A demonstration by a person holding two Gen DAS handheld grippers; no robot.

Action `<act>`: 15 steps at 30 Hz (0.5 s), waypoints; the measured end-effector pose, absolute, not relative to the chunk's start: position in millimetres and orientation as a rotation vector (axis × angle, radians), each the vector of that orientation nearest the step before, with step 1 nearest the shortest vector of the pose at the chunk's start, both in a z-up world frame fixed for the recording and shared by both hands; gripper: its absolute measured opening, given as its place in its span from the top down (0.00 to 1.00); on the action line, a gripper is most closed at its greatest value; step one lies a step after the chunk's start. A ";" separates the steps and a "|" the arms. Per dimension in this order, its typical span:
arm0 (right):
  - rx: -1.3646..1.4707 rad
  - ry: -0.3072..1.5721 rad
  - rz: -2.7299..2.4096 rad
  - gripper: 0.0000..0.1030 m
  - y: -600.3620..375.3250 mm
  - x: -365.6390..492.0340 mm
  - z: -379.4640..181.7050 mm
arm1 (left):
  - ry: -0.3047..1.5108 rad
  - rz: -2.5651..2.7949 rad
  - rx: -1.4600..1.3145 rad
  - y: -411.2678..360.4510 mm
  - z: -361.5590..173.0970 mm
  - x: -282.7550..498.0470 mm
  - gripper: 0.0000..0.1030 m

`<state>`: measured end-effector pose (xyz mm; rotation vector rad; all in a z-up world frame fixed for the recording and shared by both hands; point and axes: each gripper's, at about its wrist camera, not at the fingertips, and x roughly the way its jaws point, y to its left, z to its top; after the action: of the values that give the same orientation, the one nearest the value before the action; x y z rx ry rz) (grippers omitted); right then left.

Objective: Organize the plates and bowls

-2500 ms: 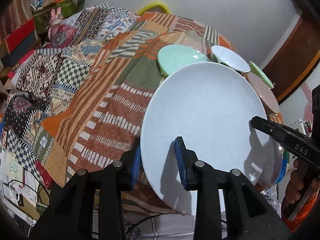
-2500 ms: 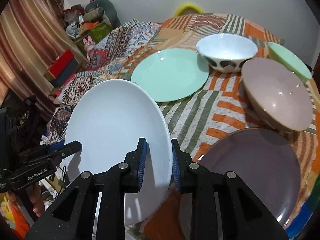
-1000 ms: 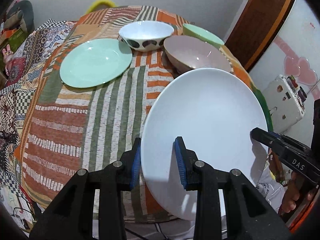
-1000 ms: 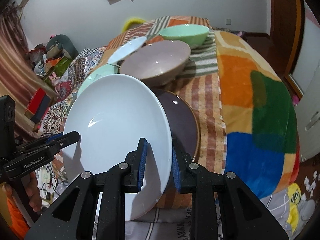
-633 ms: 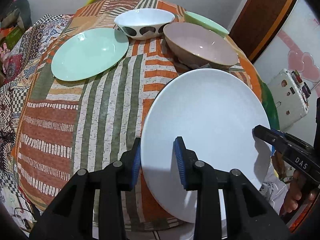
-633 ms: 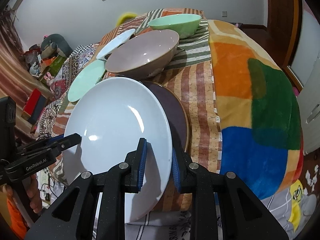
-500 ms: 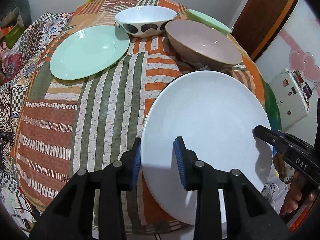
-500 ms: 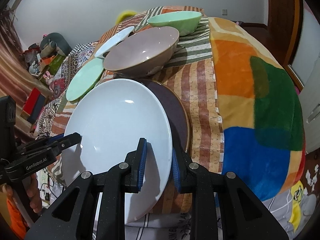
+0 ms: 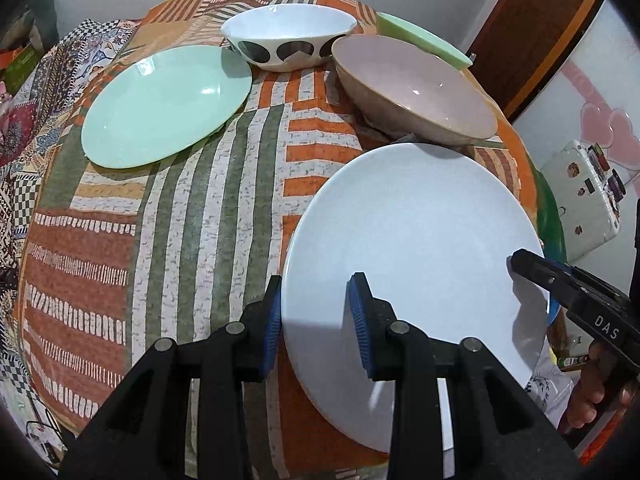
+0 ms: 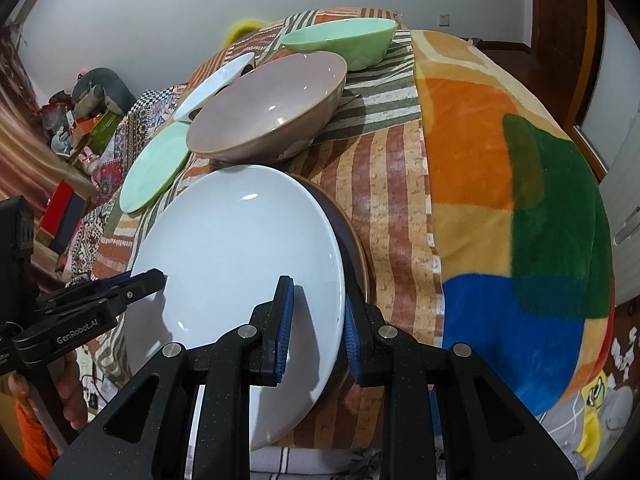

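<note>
Two tongs, left (image 9: 316, 316) and right (image 10: 318, 322), each nearly closed, clamped on opposite rim edges of one white plate (image 9: 412, 232).

White plate: held tilted over the near edge of a patchwork-covered table (image 9: 180, 232), directly above a dark plate (image 10: 352, 248) lying flat, whose rim shows past its right side; whether the two touch cannot be told. Beyond: pinkish-brown bowl (image 9: 412, 84), just behind the white plate. Spotted white bowl (image 9: 288, 36) and green bowl (image 10: 340, 40) farther back. Green plate (image 9: 164, 104) flat, back left. Person's hand (image 9: 588, 404) on the right tong's handle.
</note>
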<state>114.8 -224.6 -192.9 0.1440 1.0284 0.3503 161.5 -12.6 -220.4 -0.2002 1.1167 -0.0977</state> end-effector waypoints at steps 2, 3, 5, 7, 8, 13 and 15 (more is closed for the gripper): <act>0.150 1.027 0.352 0.79 -225.3 115.3 -192.8 | 1.117 -0.101 -0.203 -12.5 -221.3 163.1 0.69; 0.156 1.027 0.354 0.78 -225.9 115.6 -193.0 | 1.118 -0.103 -0.204 -12.7 -221.9 164.2 0.68; 0.158 1.027 0.358 0.77 -225.7 115.5 -192.6 | 1.120 -0.105 -0.204 -12.1 -223.4 165.5 0.68; 0.146 1.027 0.356 0.77 -223.7 114.2 -192.0 | 1.121 -0.108 -0.210 -10.8 -224.3 166.3 0.68; 0.136 1.025 0.354 0.77 -222.4 113.8 -191.5 | 1.122 -0.110 -0.214 -10.2 -224.4 166.0 0.68; 0.066 1.016 0.339 0.77 -214.6 113.7 -188.5 | 1.105 -0.087 -0.170 -11.2 -219.6 163.1 0.67; 0.043 1.008 0.322 0.77 -213.6 113.9 -186.3 | 1.089 -0.092 -0.151 -11.8 -212.5 160.7 0.65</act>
<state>113.9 -213.6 -186.3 0.0434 1.0077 0.3223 160.7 -11.8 -212.5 -0.1506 1.0891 -0.0919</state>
